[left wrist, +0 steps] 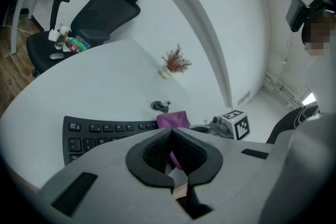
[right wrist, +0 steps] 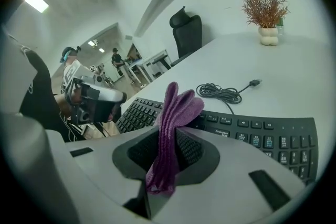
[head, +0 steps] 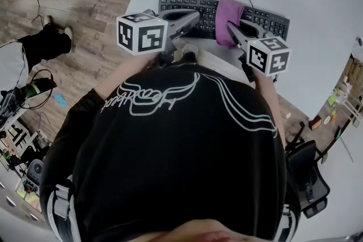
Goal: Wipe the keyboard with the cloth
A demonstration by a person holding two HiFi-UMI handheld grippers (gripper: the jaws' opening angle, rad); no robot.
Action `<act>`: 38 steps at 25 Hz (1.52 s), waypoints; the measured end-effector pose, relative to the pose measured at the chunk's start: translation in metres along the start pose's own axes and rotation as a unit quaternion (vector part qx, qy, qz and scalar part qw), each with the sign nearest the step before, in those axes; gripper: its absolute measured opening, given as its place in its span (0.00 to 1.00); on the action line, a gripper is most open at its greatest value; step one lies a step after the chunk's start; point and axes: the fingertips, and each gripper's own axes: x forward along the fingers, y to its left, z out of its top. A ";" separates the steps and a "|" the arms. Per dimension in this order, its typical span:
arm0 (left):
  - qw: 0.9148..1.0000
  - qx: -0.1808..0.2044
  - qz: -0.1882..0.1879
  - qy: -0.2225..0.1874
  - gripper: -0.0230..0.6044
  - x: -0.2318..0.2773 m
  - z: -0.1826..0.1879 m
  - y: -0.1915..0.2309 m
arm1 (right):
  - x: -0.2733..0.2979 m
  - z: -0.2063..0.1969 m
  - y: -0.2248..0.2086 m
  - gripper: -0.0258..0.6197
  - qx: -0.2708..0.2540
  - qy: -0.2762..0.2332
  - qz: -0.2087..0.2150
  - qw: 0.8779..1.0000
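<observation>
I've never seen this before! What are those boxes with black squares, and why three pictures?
A person holds a pinching tool, called a gripper, in each hand; the patterned boxes are part of them. One picture comes from a camera on the person's head, looking down. The others come from cameras riding on each gripper. On the white table lie a black keyboard and a coiled cable. The right gripper pinches a purple cloth over the keyboard. The left gripper is shut, holding nothing.
</observation>
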 end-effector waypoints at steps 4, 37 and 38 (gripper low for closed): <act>1.000 -0.002 0.000 -0.001 0.04 -0.001 -0.001 0.001 | 0.001 -0.003 -0.001 0.13 -0.011 0.011 -0.011 1.000; 1.000 0.000 -0.003 0.025 0.04 0.017 0.002 -0.001 | -0.097 -0.031 -0.133 0.13 0.048 0.014 -0.173 0.984; 1.000 0.000 -0.003 0.025 0.04 0.018 0.002 -0.001 | -0.101 -0.032 -0.137 0.13 0.050 0.014 -0.179 0.983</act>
